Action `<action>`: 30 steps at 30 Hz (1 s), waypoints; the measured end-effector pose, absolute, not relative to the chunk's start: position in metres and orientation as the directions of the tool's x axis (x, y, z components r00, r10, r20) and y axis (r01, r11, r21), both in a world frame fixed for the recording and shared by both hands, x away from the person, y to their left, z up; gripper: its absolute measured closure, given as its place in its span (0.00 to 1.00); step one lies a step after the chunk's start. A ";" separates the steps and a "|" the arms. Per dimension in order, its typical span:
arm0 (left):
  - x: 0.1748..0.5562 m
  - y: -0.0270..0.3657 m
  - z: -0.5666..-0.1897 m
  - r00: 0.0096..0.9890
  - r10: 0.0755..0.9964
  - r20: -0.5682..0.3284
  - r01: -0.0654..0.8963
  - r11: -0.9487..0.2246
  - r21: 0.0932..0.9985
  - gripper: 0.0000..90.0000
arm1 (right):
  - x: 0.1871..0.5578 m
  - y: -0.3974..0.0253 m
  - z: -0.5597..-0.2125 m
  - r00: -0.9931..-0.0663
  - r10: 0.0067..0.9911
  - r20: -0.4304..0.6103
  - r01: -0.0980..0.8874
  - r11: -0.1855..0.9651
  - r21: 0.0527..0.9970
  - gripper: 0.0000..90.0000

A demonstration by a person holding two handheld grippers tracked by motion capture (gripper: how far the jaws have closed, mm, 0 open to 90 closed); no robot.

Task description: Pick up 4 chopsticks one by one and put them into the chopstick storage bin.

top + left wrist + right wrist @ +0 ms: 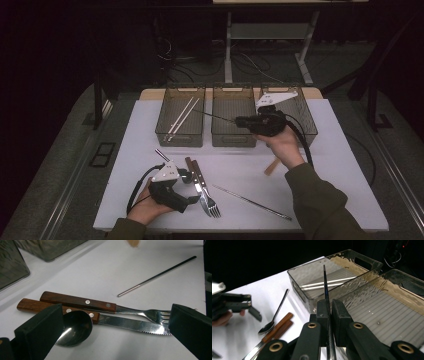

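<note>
My right gripper [239,120] [329,307] is shut on a thin dark metal stick [215,116] [325,285]. The stick points left over the middle clear bin [233,137] [409,280] toward the left bin [181,137] [298,285], where two pale sticks [182,116] [329,282] lie. At the front left my left gripper [190,187] [116,315] stands open just above a spoon [75,328] [274,317], a wooden-handled knife [120,323] and a wooden-handled fork [210,202] [82,302]. Nothing is held between its jaws.
Another metal stick [252,202] [157,275] lies on the white table [330,165] at the front, right of the cutlery. A third clear bin [305,120] stands at the back right. A wooden piece [271,166] shows under the right hand.
</note>
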State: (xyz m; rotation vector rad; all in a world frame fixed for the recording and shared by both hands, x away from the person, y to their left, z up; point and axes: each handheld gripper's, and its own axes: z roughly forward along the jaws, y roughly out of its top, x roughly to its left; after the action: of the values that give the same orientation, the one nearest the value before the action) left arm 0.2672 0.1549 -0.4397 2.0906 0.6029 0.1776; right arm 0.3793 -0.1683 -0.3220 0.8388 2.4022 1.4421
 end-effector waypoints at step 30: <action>0.266 0.153 -0.440 0.872 0.482 -0.084 0.343 -0.480 0.808 0.00 | 0.472 -0.070 -0.350 -0.733 0.669 0.123 0.467 0.364 0.806 0.94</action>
State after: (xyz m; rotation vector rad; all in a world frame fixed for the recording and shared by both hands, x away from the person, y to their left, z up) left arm 0.2665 0.1532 -0.4399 2.1189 0.5949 0.1915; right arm 0.4720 -0.0704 -0.3505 1.0181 2.3994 1.3040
